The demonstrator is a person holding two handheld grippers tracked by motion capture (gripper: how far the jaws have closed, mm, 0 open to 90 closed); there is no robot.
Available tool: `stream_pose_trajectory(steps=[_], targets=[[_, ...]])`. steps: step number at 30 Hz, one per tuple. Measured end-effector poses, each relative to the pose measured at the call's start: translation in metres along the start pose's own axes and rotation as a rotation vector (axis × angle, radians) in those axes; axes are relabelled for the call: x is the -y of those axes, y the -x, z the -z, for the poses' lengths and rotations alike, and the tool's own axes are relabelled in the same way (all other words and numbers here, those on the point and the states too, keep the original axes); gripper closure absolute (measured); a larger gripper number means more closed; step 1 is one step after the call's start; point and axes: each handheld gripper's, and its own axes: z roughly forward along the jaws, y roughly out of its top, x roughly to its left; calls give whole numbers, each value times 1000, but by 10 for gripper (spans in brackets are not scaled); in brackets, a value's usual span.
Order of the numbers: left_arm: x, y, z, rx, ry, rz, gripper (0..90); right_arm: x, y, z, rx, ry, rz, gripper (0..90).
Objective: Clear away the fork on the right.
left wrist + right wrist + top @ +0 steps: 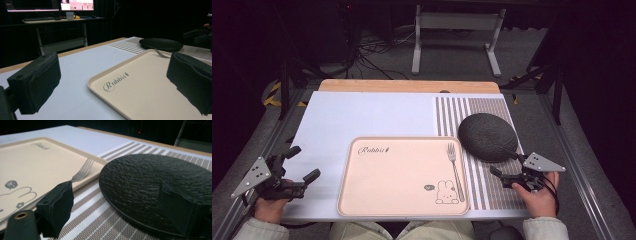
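Note:
A beige tray (402,175) printed with a rabbit lies at the table's front middle. A metal fork (454,167) rests along its right side, tines pointing away. Right of it, a black textured plate (487,136) sits on a brown striped placemat (492,192). My right gripper (504,163) hovers low at the plate's near rim, jaws open. In the right gripper view the plate (150,180) edge lies between the open gripper (120,207) jaws, and the fork (83,171) is to the left. My left gripper (305,162) stands open left of the tray (140,87), with nothing between its jaws.
A pale sheet (362,115) covers the table, with a wooden edge (409,86) at the back. Beyond it stand a white metal frame (457,30) and floor cables (372,50). A desk with lit monitors (57,5) is seen far off.

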Motion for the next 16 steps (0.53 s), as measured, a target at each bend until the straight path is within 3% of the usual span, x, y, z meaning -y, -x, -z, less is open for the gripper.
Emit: stream_pose_trajectory(steps=[16], targets=[[0,0,0,0,6,5,0,0,0,-1,13,8,-14,137]])
